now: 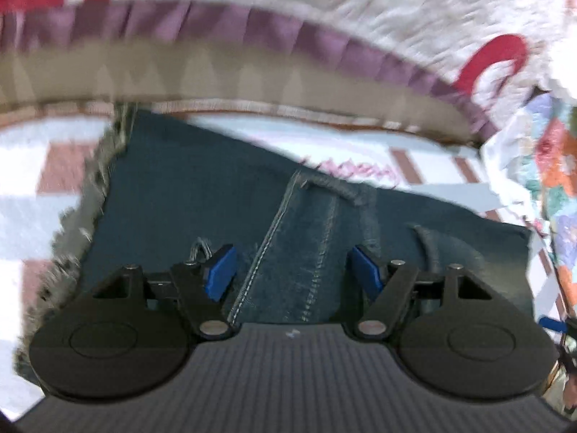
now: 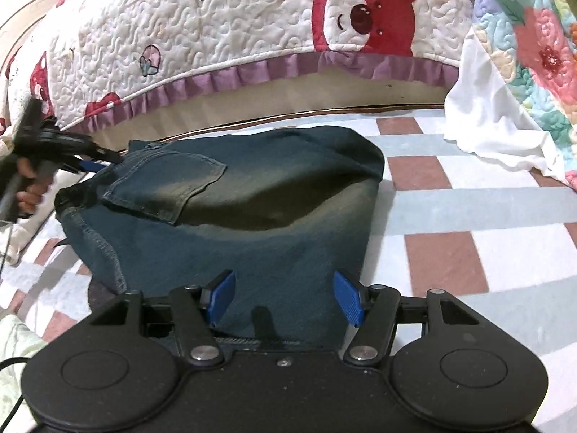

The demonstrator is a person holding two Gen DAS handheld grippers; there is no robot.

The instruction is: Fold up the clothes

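Observation:
Dark blue jeans lie folded in a thick bundle on the checked bedsheet, back pocket facing up. My right gripper stands open over the near edge of the bundle; denim lies between its blue pads, which do not press on it. In the left wrist view, the jeans show a stitched seam and a frayed hem. My left gripper hangs open above that seam. From the right wrist view, the left gripper is at the bundle's far left by the waistband, with a hand on its handle.
A white quilt with red bears and a purple ruffle hangs behind the jeans. A flowered quilt and white cloth are piled at the right. Pale green cloth lies at the near left. The left wrist view is blurred.

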